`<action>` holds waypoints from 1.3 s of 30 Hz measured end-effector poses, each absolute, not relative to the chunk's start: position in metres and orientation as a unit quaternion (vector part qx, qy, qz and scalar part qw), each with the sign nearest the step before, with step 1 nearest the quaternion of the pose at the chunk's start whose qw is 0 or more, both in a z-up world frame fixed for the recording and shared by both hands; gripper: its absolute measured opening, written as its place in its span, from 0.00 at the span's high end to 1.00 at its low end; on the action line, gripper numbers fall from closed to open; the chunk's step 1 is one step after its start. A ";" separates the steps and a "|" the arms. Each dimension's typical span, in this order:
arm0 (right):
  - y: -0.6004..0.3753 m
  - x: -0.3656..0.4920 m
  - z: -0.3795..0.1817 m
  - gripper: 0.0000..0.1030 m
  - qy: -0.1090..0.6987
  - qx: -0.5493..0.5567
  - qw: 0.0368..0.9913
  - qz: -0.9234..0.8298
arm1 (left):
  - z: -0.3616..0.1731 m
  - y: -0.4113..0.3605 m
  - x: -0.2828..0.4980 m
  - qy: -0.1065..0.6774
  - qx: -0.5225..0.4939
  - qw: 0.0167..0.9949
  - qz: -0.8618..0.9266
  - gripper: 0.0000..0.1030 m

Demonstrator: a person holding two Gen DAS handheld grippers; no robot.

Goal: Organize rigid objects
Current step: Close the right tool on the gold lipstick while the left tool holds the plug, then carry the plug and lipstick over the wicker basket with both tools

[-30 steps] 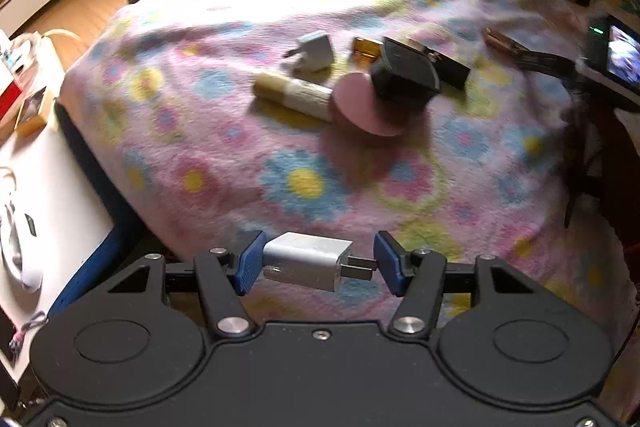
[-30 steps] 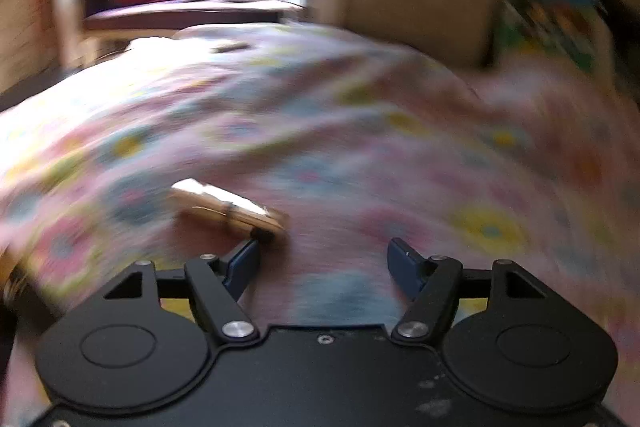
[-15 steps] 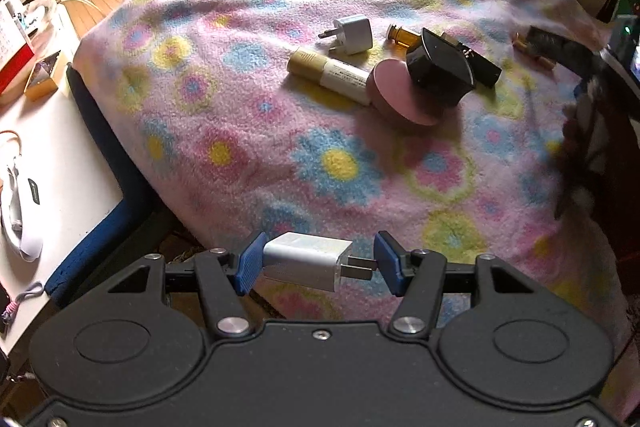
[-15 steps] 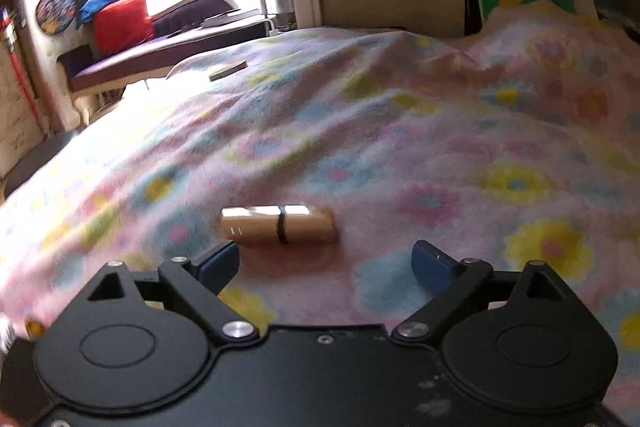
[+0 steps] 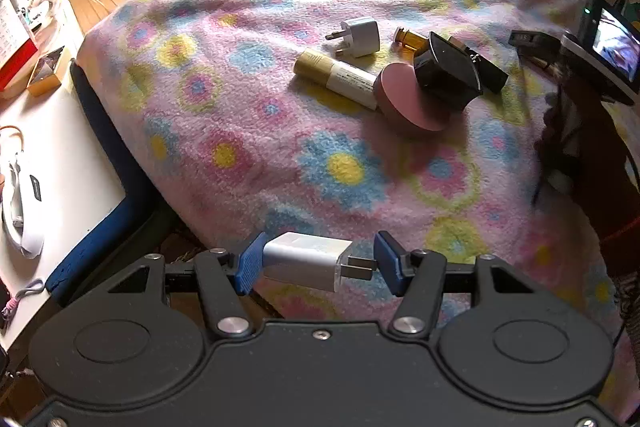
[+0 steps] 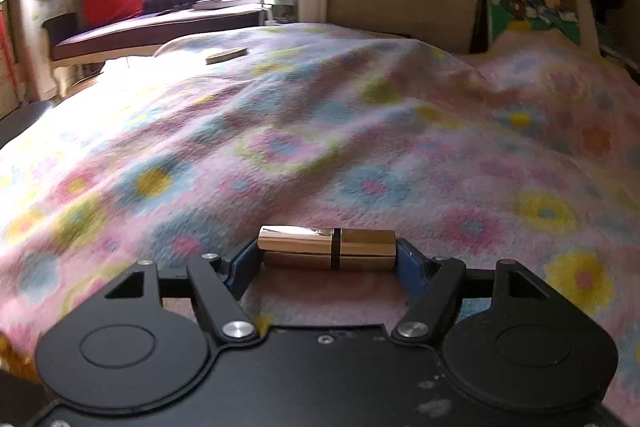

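- Your left gripper (image 5: 318,263) is closed on a white USB charger (image 5: 306,259): the left pad presses its body, the right pad (image 5: 387,265) meets its prongs; it is held sideways, clear of the floral blanket (image 5: 248,131), above the near edge
- Your right gripper (image 6: 328,255) has a gold lipstick tube (image 6: 326,247) lengthwise between its pads, one at each end; the tube sits low over the blanket, and contact with the blanket cannot be told
- At centre far in the left view lies a cluster: a white plug adapter (image 5: 358,37), a gold-capped tube (image 5: 336,79) touching a pink round compact (image 5: 408,103), a black case (image 5: 448,77) leaning on the compact, an amber bottle (image 5: 408,39) behind it
- A white table (image 5: 56,147) stands to the left of the blanket
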State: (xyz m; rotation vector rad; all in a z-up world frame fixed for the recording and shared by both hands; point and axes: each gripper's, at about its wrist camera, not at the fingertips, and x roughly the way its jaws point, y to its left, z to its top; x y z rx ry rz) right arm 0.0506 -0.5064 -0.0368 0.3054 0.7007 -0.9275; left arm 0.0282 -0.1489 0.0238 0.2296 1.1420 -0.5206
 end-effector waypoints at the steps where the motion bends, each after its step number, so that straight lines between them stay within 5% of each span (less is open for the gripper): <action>1: -0.505 0.046 -0.034 0.31 0.330 0.148 0.827 -0.431 | 0.025 -0.148 0.028 0.534 0.106 0.803 -0.242 0.46; 20: -0.324 -0.044 0.060 0.31 0.364 0.153 0.915 -0.084 | 0.052 -0.077 0.013 0.523 0.092 0.829 -0.173 0.46; 39: -0.162 -0.080 0.050 0.31 0.474 0.081 0.874 0.068 | 0.034 0.027 0.025 0.561 0.004 0.819 -0.124 0.46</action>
